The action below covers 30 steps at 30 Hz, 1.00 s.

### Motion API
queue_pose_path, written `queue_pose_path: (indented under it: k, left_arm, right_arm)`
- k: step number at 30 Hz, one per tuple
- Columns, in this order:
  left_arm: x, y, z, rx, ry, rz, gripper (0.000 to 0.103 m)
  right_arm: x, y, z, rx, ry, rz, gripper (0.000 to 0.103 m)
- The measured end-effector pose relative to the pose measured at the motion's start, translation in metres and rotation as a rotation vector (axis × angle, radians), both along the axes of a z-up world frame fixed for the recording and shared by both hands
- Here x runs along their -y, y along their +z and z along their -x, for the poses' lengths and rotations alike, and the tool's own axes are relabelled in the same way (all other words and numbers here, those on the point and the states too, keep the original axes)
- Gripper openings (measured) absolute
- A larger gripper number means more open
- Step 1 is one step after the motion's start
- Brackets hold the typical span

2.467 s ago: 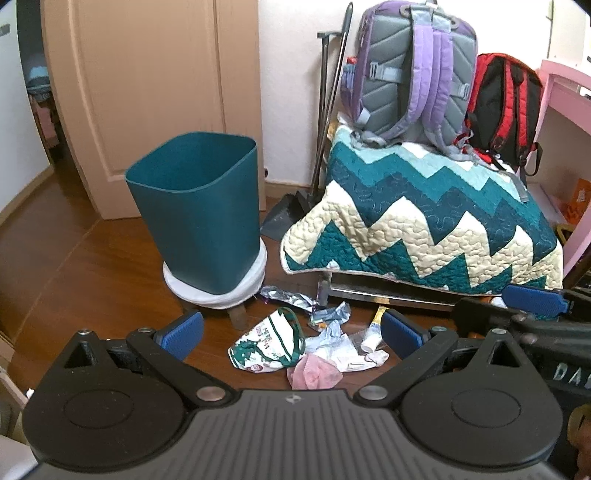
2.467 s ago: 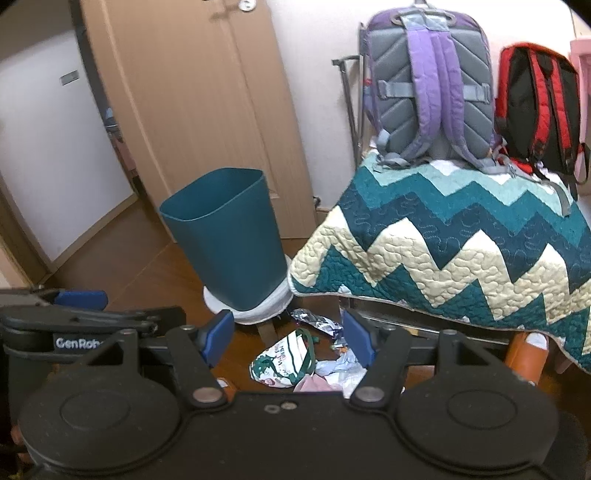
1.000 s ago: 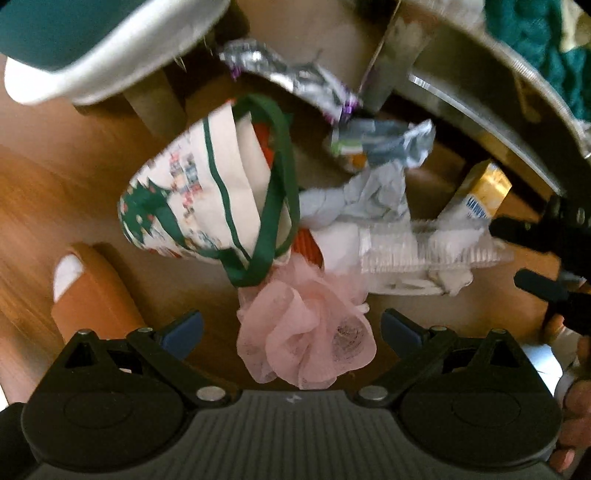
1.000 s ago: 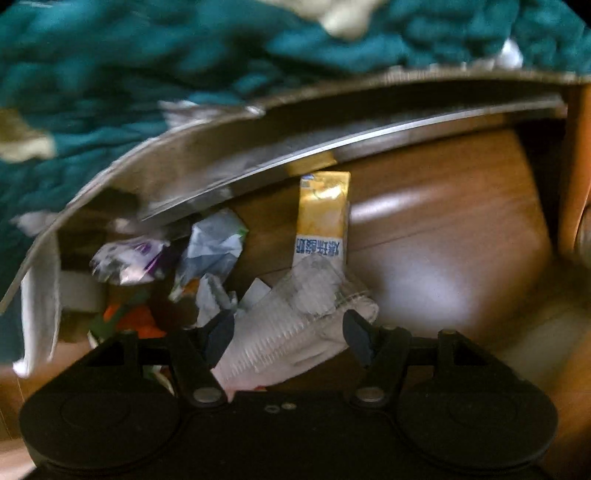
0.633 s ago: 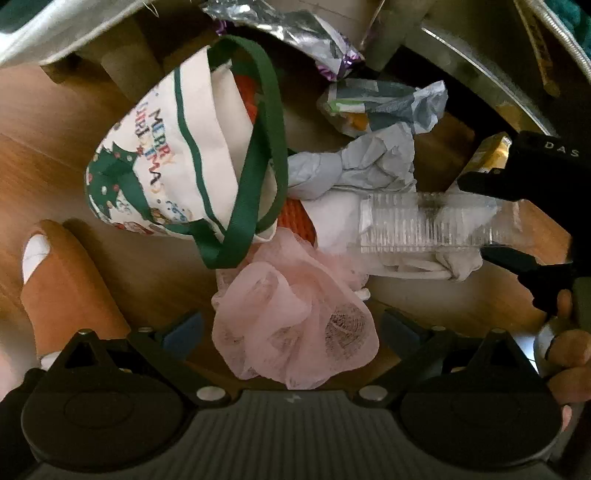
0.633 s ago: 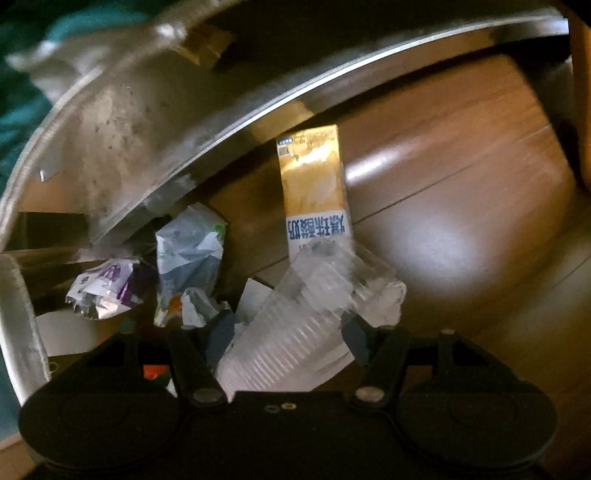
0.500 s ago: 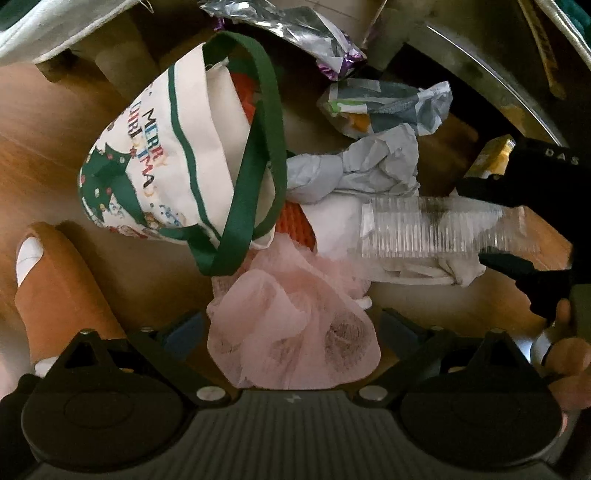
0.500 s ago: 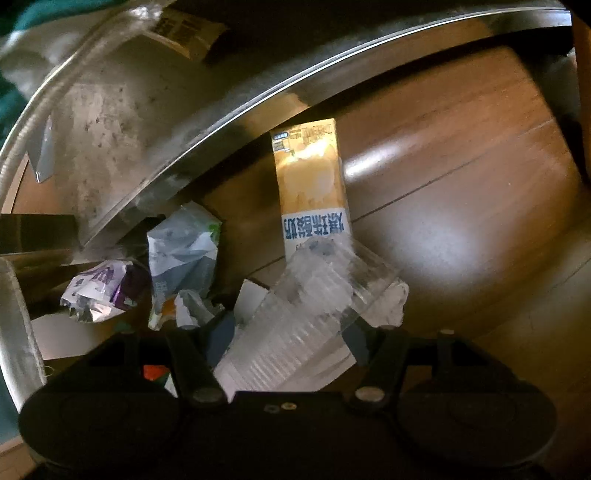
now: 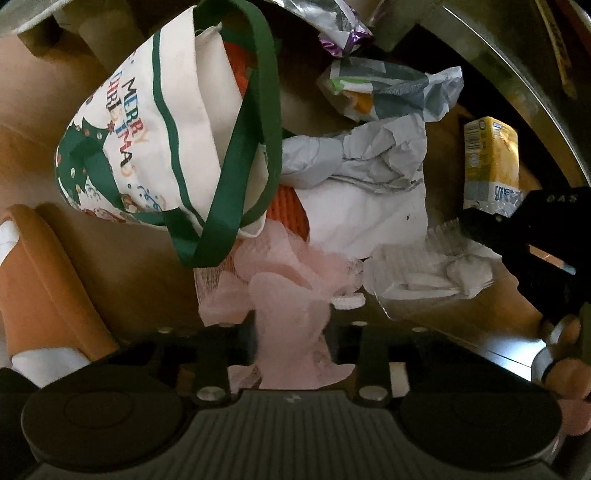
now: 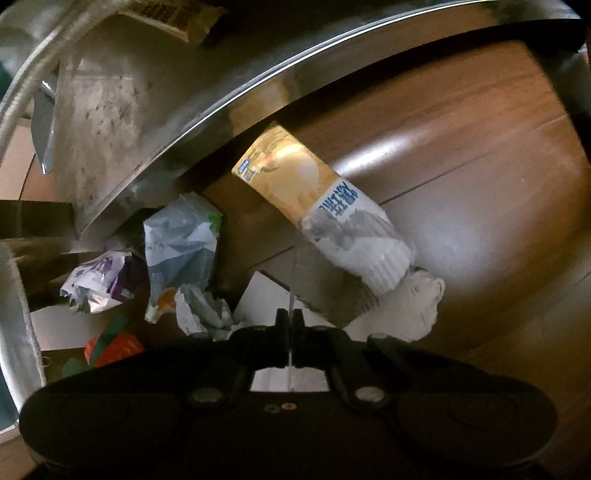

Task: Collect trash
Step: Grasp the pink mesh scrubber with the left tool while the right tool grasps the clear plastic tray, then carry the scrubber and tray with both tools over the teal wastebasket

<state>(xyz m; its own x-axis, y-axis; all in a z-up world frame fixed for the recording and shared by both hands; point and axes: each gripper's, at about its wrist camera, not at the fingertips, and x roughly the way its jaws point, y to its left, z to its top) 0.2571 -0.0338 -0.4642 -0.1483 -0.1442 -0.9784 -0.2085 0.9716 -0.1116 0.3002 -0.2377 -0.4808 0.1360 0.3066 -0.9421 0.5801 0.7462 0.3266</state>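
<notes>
A pile of trash lies on the wooden floor. In the left wrist view my left gripper (image 9: 291, 321) points down, and its jaws are closing on a pink mesh puff (image 9: 288, 280) squeezed between them. My right gripper (image 9: 469, 225) comes in from the right. It is shut on the thin wall of a clear ribbed plastic cup (image 9: 413, 273), with white tissue in the cup. The right wrist view shows the same right gripper (image 10: 290, 319) pinching that clear cup (image 10: 369, 258), which overlaps a yellow drink carton (image 10: 291, 177).
A Christmas tote bag (image 9: 147, 147) with green handles lies left of the puff. Crumpled grey paper (image 9: 369, 155), a wrapper (image 9: 388, 92) and a foil packet (image 9: 332, 26) lie beyond. A metal bed rail (image 10: 147, 92) overhangs the pile. A slippered foot (image 9: 44, 288) stands at the left.
Both grippers sank onto the pile and went from wide open to shut, the left on the pink puff and the right on the clear cup, which tilted and flattened.
</notes>
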Motion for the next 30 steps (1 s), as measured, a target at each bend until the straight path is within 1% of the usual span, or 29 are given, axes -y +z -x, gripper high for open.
queue_pose_path:
  k: [1,4,8,12,17,20,24,28,30]
  left_arm:
    - [0.001,0.001,0.0,0.002,0.0,0.001,0.025]
    - [0.001,0.006,0.002,0.016,0.004,0.003,0.02]
    - [0.0,0.024,0.008,0.022,0.001,-0.001,0.017]
    - [0.004,0.053,0.01,0.048,-0.018,-0.018,0.017]
    - [0.006,0.1,0.02,0.102,-0.003,0.001,0.017]
    - [0.006,0.133,0.028,0.153,-0.001,0.015,0.017]
    - [0.006,0.184,0.04,0.252,0.0,0.042,0.017]
    - [0.007,0.224,0.062,0.332,-0.006,0.046,0.017]
    - [0.001,0.246,0.072,0.376,-0.002,0.053,0.017]
  right_arm:
    - [0.0,0.003,0.002,0.005,0.01,0.003,0.001]
    - [-0.003,0.014,0.005,0.024,0.051,0.015,0.001]
    - [-0.001,0.039,0.015,0.06,0.094,0.034,0.001]
    - [-0.002,0.073,0.025,0.103,0.146,0.044,0.001]
    - [-0.006,0.127,0.038,0.184,0.213,0.046,0.001]
    - [-0.011,0.163,0.046,0.235,0.267,0.06,0.0]
    - [-0.017,0.216,0.06,0.316,0.328,0.067,0.0]
    - [-0.027,0.267,0.079,0.402,0.419,0.093,0.0]
    - [-0.035,0.293,0.087,0.442,0.462,0.105,0.0]
